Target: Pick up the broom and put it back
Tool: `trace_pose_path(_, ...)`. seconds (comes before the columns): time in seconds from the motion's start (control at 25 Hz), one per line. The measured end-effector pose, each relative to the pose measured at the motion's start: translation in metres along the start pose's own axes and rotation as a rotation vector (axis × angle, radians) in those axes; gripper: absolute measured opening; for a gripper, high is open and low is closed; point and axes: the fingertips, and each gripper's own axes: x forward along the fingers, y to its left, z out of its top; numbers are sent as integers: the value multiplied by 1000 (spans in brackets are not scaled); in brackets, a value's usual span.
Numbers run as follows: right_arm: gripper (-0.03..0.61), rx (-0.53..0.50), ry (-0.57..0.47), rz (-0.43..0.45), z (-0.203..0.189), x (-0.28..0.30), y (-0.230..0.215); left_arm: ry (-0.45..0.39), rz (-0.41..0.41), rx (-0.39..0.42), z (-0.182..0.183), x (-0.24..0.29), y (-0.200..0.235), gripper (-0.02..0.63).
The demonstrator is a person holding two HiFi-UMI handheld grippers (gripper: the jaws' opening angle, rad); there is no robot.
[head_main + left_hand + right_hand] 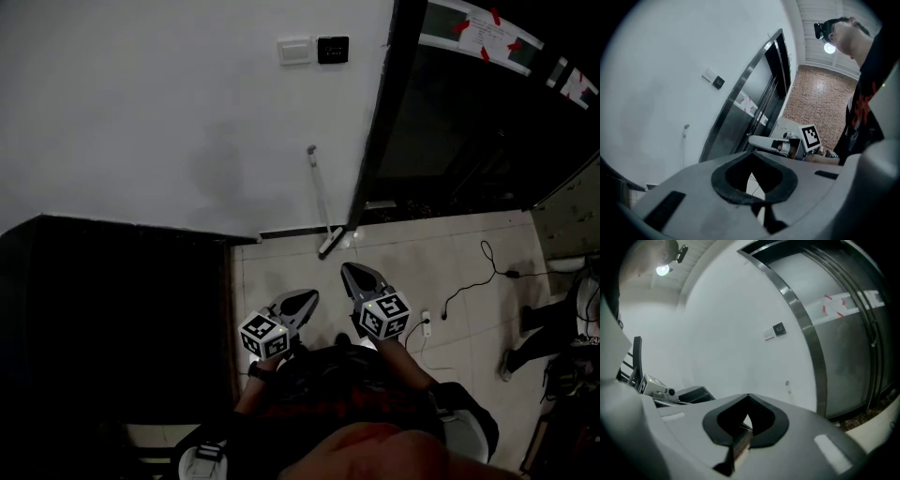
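Leaning on the wall (141,112), the broom (321,202) stands beyond left tongs (307,297) and right tongs (352,271), both pressed together.

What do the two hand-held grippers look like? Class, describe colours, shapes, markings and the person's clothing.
The left gripper and right gripper both have light grey, tapering jaws lined with dark padding. Each carries a white cube with black square markers. No cables show on them. The person wears a dark top with red print.
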Motion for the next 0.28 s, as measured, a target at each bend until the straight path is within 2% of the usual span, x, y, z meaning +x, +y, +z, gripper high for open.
trace_pose_path(0.12, 0, -24, -17, 25, 5, 1, 12, 33, 1, 19, -9, 1, -4, 3)
trace_pose_path(0.28, 0, -54, -19, 16, 7, -6, 11, 35, 5, 34, -12, 8, -4, 3)
